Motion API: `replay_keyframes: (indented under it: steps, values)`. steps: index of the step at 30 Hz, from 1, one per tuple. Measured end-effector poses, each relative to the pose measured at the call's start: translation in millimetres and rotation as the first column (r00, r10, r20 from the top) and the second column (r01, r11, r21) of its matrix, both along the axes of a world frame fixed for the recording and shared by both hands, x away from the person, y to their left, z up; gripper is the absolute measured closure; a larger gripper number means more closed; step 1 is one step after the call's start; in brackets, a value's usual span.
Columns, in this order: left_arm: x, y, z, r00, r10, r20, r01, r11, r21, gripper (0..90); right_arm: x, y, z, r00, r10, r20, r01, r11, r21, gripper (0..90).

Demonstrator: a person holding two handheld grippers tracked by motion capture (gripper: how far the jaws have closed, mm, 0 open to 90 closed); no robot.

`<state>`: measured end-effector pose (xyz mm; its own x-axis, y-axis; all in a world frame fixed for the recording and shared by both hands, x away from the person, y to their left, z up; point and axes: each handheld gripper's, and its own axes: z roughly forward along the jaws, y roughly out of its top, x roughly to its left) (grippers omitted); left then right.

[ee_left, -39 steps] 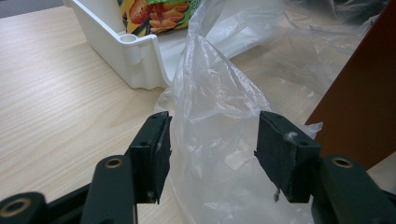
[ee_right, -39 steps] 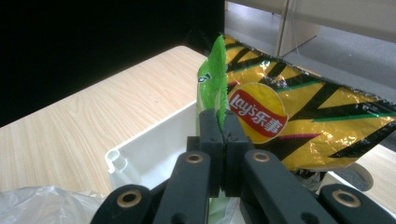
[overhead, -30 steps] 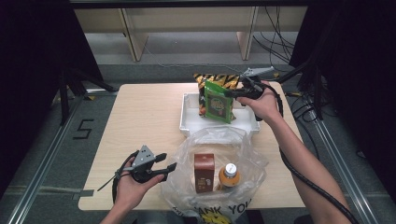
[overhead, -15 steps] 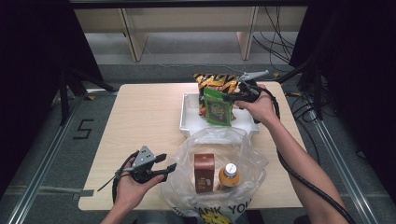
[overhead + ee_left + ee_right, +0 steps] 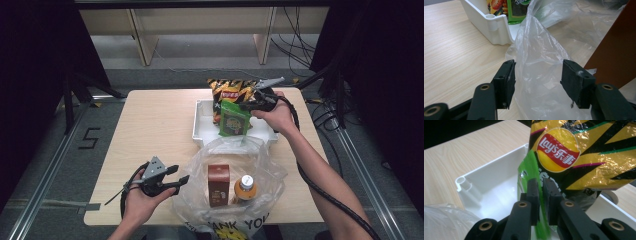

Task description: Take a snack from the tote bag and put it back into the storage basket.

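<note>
While my right gripper point(image 5: 541, 202), jaws just easing apart, pinched the green snack packet point(image 5: 234, 120) above the white plastic tray point(image 5: 200, 131) upper centre, my left gripper point(image 5: 537, 82) waited open around the clear plastic bag point(image 5: 541, 67).

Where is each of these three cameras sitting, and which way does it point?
High view: above the person's side, looking forward and down on the table; both forearms, left gripper and right gripper show.
Left gripper view: rides the left gripper, looking along open jaws at the clear bag.
Right gripper view: rides the right gripper, jaws pinching the green packet in the white tray.
Shared: tray, green packet and bag appear in several views.
</note>
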<state>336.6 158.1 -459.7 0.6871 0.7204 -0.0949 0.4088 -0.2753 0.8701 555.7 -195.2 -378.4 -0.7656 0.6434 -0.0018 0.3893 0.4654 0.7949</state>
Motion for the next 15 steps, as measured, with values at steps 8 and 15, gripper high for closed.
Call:
replay_keyframes:
  steps: [8,15]
  values:
    - [-0.1,-1.2,-1.0,1.0000,0.004,-0.006,-0.004,1.0000,-0.003,43.9,-3.5,3.0,2.6,0.9994,-0.033,0.011,0.033,0.999,-0.040,70.0]
    - [-0.6,-0.9,-0.1,1.0000,0.004,-0.003,-0.004,1.0000,-0.004,43.9,-8.9,-5.4,9.3,0.9938,-0.103,0.042,0.105,0.994,-0.034,53.5]
